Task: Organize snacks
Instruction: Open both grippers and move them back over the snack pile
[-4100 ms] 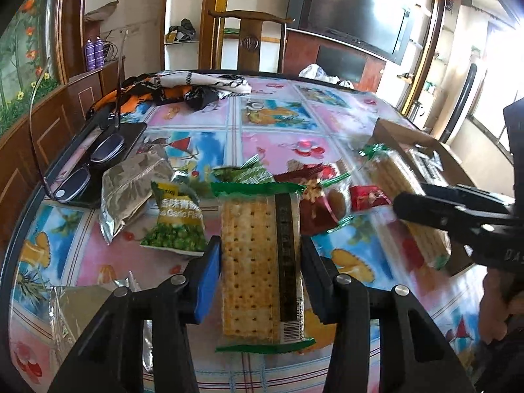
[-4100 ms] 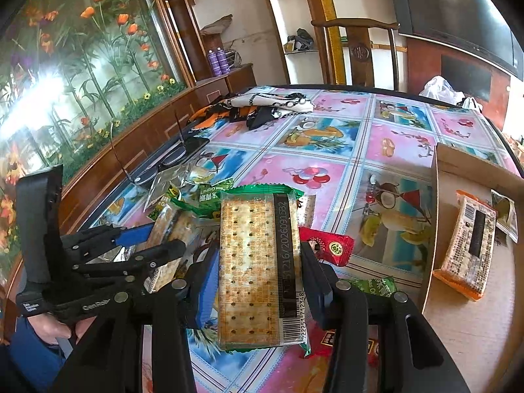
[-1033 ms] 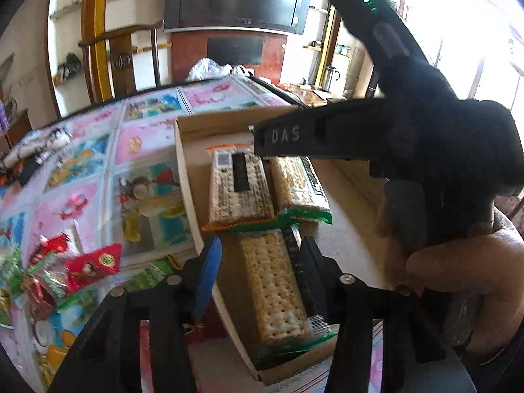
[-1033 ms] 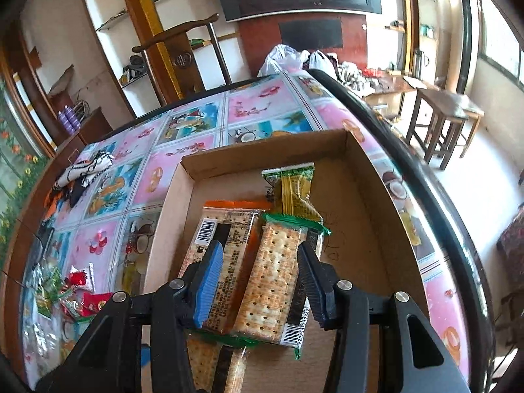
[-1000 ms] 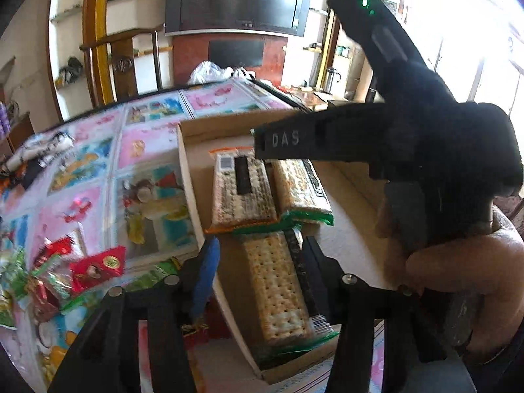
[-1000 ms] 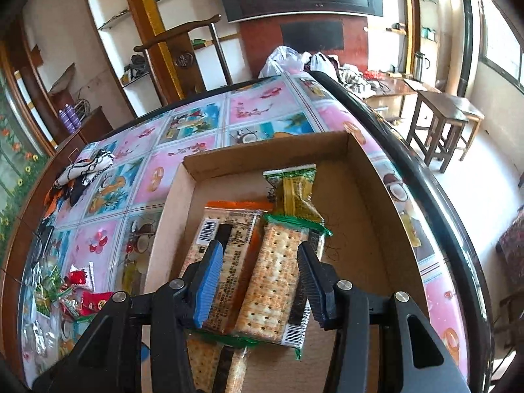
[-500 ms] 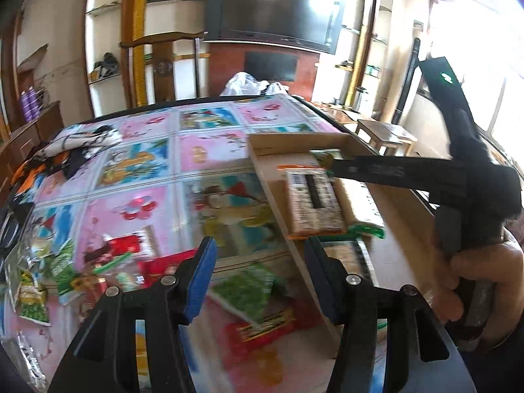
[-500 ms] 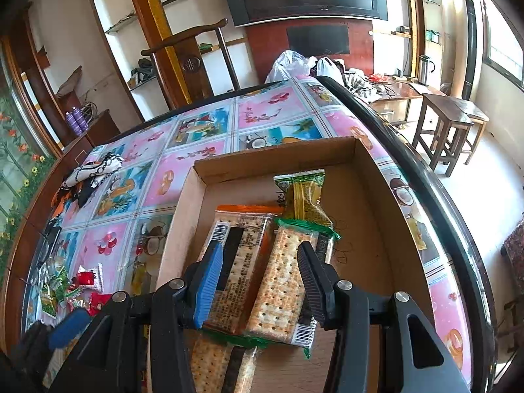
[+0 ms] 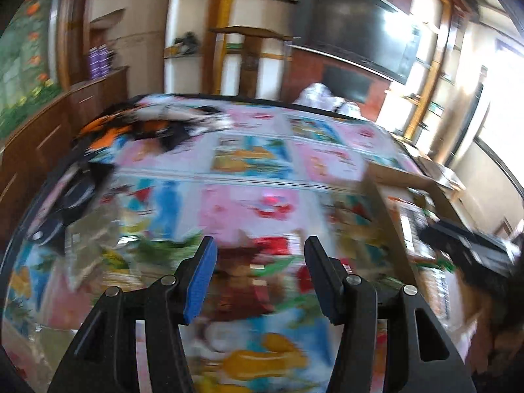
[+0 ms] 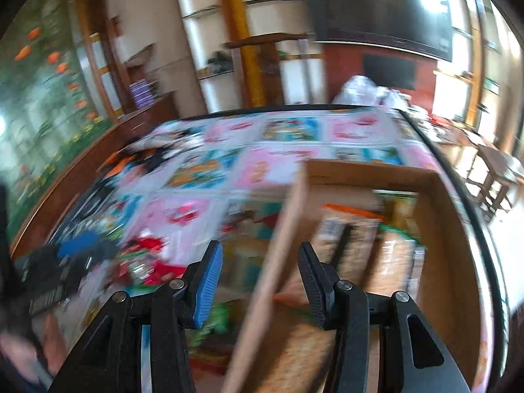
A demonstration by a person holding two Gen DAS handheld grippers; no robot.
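Note:
Both views are smeared by motion. My left gripper (image 9: 259, 252) is open and empty above a pile of loose snack packets (image 9: 262, 262), red and green ones, on the patterned tablecloth. My right gripper (image 10: 260, 252) is open and empty too, straddling the left wall of the cardboard box (image 10: 281, 239) from above. Inside the box lie an orange-edged cracker pack (image 10: 347, 235), a green-edged cracker pack (image 10: 393, 252) and a small green packet (image 10: 399, 203). More loose packets (image 10: 147, 255) lie left of the box.
The round table (image 9: 249, 163) carries crumpled clothes (image 9: 147, 124) at the far left and dark items (image 9: 65, 203) by the left rim. A wooden chair (image 9: 249, 55) stands behind it. The box (image 9: 386, 216) sits at the right edge.
Both grippers have swung left, away from the inside of the box. The left one now hovers over the loose snacks and the right one over the box's left wall. Both stay empty.

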